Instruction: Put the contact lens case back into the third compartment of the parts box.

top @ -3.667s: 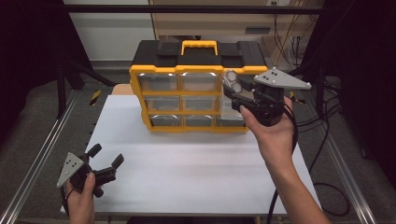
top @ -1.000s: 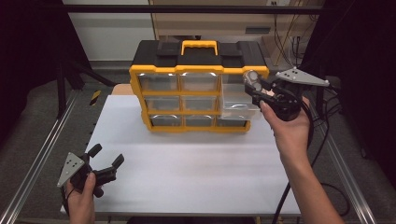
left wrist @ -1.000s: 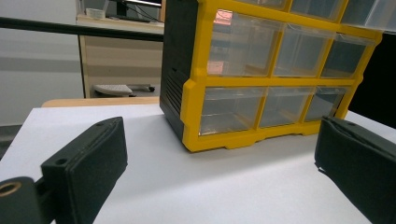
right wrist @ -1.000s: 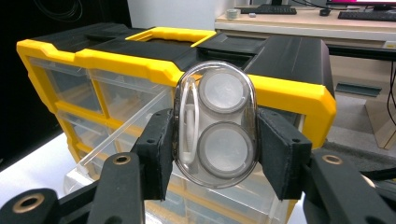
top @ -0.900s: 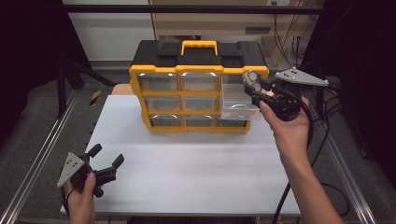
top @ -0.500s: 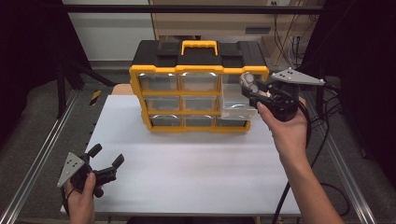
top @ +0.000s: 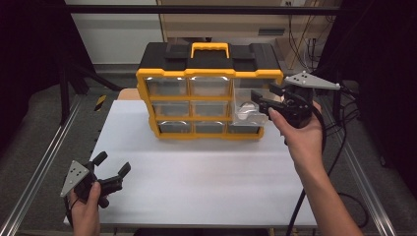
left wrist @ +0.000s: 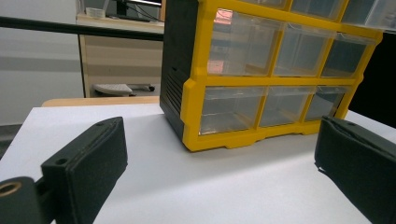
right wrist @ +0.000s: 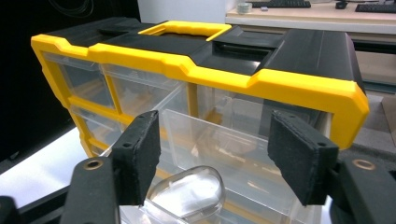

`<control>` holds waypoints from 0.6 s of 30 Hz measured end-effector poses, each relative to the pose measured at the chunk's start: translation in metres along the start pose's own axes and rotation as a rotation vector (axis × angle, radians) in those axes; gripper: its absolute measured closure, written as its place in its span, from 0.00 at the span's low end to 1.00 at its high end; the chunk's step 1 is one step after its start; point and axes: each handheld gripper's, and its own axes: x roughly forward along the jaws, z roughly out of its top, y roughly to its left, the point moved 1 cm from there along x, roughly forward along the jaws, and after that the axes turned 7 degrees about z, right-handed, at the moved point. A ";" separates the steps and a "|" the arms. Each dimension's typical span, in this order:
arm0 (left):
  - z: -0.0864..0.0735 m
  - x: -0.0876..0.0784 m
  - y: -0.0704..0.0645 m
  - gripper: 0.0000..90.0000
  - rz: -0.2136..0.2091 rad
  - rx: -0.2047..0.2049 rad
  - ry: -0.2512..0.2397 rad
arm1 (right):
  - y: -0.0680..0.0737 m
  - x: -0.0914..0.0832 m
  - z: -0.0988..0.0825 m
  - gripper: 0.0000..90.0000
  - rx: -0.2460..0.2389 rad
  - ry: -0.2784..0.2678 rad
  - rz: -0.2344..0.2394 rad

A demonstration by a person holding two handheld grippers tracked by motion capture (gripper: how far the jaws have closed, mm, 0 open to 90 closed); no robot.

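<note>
Table: white top [top: 206, 172], metal rails, dark room around.
Organizer [top: 209, 93]: at table's far edge.
Drawer [top: 248, 110]: top right, pulled out.
Right gripper [top: 260, 101]: jaws just opened, straddling drawer front.
Left gripper [top: 110, 169]: spread, near corner.

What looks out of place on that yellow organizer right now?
One clear drawer at the right end of the organizer stands pulled out while the others sit flush. The right gripper has just opened, its jaws apart around the drawer's pull tab without pressing it.
</note>
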 end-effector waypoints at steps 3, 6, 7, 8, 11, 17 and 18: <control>0.000 0.000 0.000 0.03 0.000 0.000 0.000 | 0.000 0.001 0.000 0.31 -0.006 -0.014 0.009; 0.000 0.000 0.000 0.03 0.000 0.001 0.001 | 0.001 0.002 -0.001 0.18 -0.013 -0.042 -0.001; 0.000 0.000 0.000 0.03 0.000 0.001 0.001 | 0.002 0.002 0.000 0.14 -0.012 -0.052 -0.020; 0.000 0.000 0.000 0.03 0.000 0.001 0.001 | 0.002 0.002 0.000 0.10 -0.008 -0.061 -0.024; 0.000 0.000 0.000 0.03 -0.001 0.002 0.001 | 0.002 0.001 0.000 0.06 -0.014 -0.070 -0.023; 0.000 0.000 0.000 0.03 -0.001 0.002 0.001 | 0.003 -0.001 -0.002 0.04 -0.034 -0.110 0.018; 0.000 0.000 0.000 0.03 -0.001 0.002 0.001 | 0.003 -0.002 -0.002 0.04 -0.038 -0.112 0.020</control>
